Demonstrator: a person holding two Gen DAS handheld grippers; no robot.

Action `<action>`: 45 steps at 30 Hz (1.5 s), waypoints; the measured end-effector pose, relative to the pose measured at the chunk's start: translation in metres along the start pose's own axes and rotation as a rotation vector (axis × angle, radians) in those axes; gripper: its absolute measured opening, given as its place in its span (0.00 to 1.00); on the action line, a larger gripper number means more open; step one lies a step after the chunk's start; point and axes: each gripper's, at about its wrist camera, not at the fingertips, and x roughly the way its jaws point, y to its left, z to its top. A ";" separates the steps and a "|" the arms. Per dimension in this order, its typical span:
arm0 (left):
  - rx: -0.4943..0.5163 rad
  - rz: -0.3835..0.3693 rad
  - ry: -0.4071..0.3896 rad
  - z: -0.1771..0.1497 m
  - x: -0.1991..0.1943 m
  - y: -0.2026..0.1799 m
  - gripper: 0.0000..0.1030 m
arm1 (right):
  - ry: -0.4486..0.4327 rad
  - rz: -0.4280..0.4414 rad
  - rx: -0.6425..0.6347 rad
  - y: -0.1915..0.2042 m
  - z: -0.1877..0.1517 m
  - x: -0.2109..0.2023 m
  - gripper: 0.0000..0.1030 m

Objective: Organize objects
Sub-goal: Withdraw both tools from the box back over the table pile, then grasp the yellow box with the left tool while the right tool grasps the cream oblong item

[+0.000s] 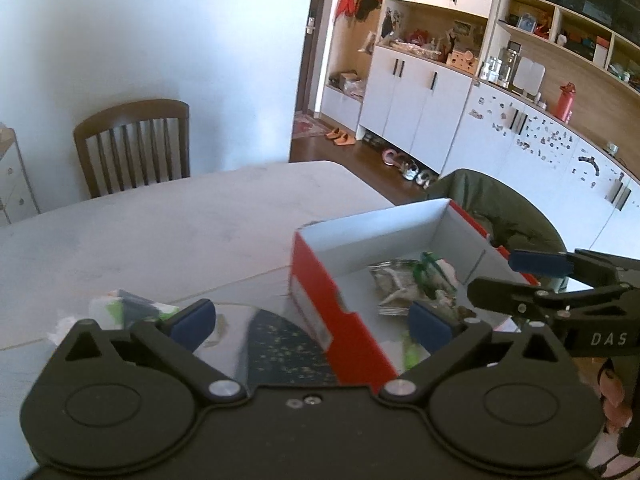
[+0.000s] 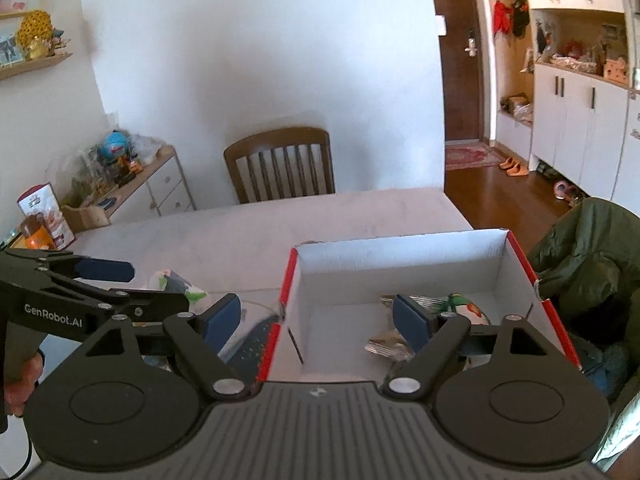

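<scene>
Our left gripper (image 1: 312, 322) has its two blue pads wide apart and holds nothing; the red wall of the box runs between them. Our right gripper (image 2: 318, 316) is also spread open and empty, and it hangs over the near left corner of the box.

The red box (image 2: 400, 252) stands open on the pale table (image 2: 240, 236), toward its right side. Inside, at the right part of the floor, lie some silvery foil packets (image 1: 394, 280) and a small green and white item (image 1: 432, 268) that we cannot identify well.

Outside the box, just beside its left wall, a flat clear plastic bag (image 1: 280, 348) with a dark speckled part lies on the table. A little further left lies a small green and white packet (image 2: 176, 282).

We judge that these two are the things not yet organized. Both look light and soft. The clear bag seems thin and slippery and lies flat, so the pads may slide over it; we think it is better to take it at a raised edge or a wrinkle. The packet looks more puffy, so a gentle pinch across its middle should be enough. The box is of cardboard, light, and a push on its wall may shift it.
</scene>
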 end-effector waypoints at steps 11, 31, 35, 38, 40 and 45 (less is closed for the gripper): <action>-0.031 0.006 -0.023 -0.017 -0.019 0.055 1.00 | -0.047 -0.003 -0.044 0.058 -0.014 0.009 0.85; -0.130 0.120 -0.028 -0.069 -0.011 0.172 1.00 | -0.001 0.073 -0.232 0.163 -0.044 0.053 0.93; -0.187 0.131 -0.016 -0.077 0.005 0.194 1.00 | 0.051 0.078 -0.276 0.178 -0.050 0.071 0.93; -0.206 0.133 0.000 -0.082 0.018 0.206 1.00 | 0.089 0.085 -0.288 0.184 -0.054 0.084 0.93; -0.195 0.141 0.014 -0.085 0.026 0.211 0.99 | 0.111 0.097 -0.301 0.188 -0.055 0.093 0.93; -0.189 0.134 0.043 -0.088 0.044 0.225 0.99 | 0.160 0.113 -0.299 0.194 -0.055 0.119 0.93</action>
